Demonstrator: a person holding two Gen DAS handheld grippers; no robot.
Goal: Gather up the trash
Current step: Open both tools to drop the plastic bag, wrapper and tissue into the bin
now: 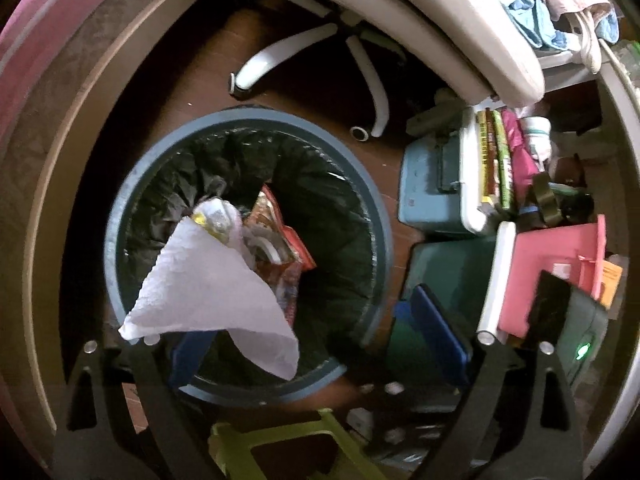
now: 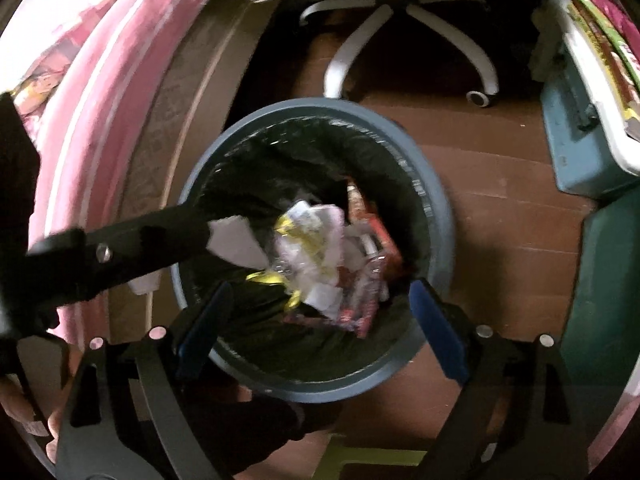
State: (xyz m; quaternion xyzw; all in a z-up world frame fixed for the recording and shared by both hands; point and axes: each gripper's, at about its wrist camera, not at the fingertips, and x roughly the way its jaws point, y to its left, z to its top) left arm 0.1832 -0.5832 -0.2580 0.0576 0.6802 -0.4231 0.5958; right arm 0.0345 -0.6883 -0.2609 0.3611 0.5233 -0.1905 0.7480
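A round blue-grey trash bin [image 1: 376, 216] with a black liner stands on the wooden floor, seen from above in both views [image 2: 440, 216]. Inside lie crumpled white paper [image 2: 312, 240] and red snack wrappers [image 1: 288, 248]. A white tissue [image 1: 208, 292] hangs over the bin at my left gripper's left finger. My left gripper [image 1: 316, 344] is open above the bin's near rim. My right gripper [image 2: 320, 320] is open and empty above the bin. The left gripper's black arm [image 2: 120, 252] reaches in from the left of the right wrist view with the tissue [image 2: 236, 240] at its tip.
A white office chair base [image 1: 360, 64] stands beyond the bin. Blue and green storage boxes [image 1: 432, 188] with books [image 1: 496, 160] and a pink box [image 1: 548, 272] sit to the right. A bed with pink bedding [image 2: 112, 100] runs along the left. A green stool [image 1: 280, 448] is below.
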